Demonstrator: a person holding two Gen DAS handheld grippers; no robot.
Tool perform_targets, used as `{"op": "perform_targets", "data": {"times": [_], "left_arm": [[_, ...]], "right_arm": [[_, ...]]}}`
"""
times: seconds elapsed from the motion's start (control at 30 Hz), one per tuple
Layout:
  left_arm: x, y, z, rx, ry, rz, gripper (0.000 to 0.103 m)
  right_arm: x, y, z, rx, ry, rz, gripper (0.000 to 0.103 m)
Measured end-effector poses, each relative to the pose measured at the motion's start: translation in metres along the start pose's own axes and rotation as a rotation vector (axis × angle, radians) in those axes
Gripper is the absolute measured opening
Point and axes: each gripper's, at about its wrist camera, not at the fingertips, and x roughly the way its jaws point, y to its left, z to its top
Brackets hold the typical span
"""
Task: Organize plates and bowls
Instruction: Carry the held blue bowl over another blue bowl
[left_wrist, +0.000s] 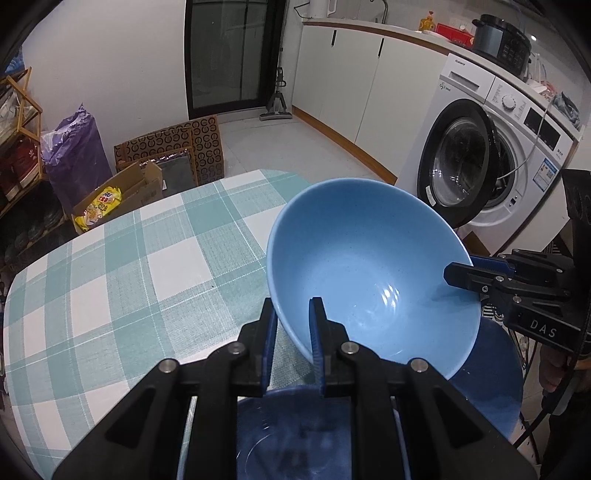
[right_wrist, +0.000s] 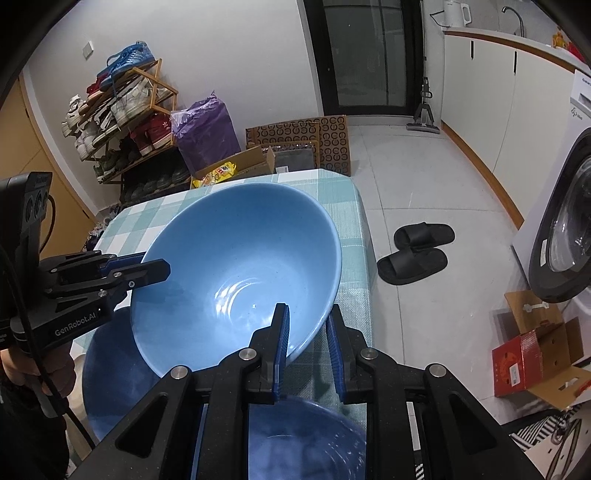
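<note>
- Here, a light blue bowl (left_wrist: 369, 266) held tilted above the checked tabletop (left_wrist: 122, 266), clear of the cloth, its open side facing both cameras.
- Left gripper (left_wrist: 293, 325) clamped on the bowl's near rim: jaws nearly together, one blue pad inside the bowl, the other outside against the wall.
- Same left gripper seen from the right wrist view at the left edge, with one black finger reaching over the bowl's rim and into the bowl.
- Right gripper (right_wrist: 308, 332) likewise pinching the bowl's rim at the opposite side, jaws narrow, one pad inside, the other outside under the wall.
- From the left wrist view, that right gripper coming in from the right, marked "DAS", fingertip lying over the rim.
- Below the lifted bowl, a darker blue dish (right_wrist: 107, 373) at the near end of the tabletop, partly hidden by the bowl.
- Another dark blue dish (right_wrist: 306, 439) directly under the right gripper's frame, blurred; whether plate or bowl cannot be told.
- Beyond the tabletop, on the floor: a purple bag (right_wrist: 207, 129), flattened patterned cartons (right_wrist: 317, 136), an open box with a yellow packet (right_wrist: 218, 173).
- Further off, a shoe rack (right_wrist: 122, 110) by the wall, black slippers (right_wrist: 417, 251) on the tiles, a washing machine (left_wrist: 487, 147) with door ajar.
- A hand (right_wrist: 55, 373) visible on the left gripper's grip, low at the left edge.
</note>
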Motion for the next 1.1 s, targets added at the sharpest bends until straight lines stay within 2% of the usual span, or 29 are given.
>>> {"op": "perform_targets", "data": {"times": [1.1], "left_arm": [[-0.1, -0.001, -0.02, -0.006, -0.136, 0.015, 0.015]], "right_arm": [[-0.109, 0.054, -0.011, -0.076, -0.134, -0.002, 0.021]]}}
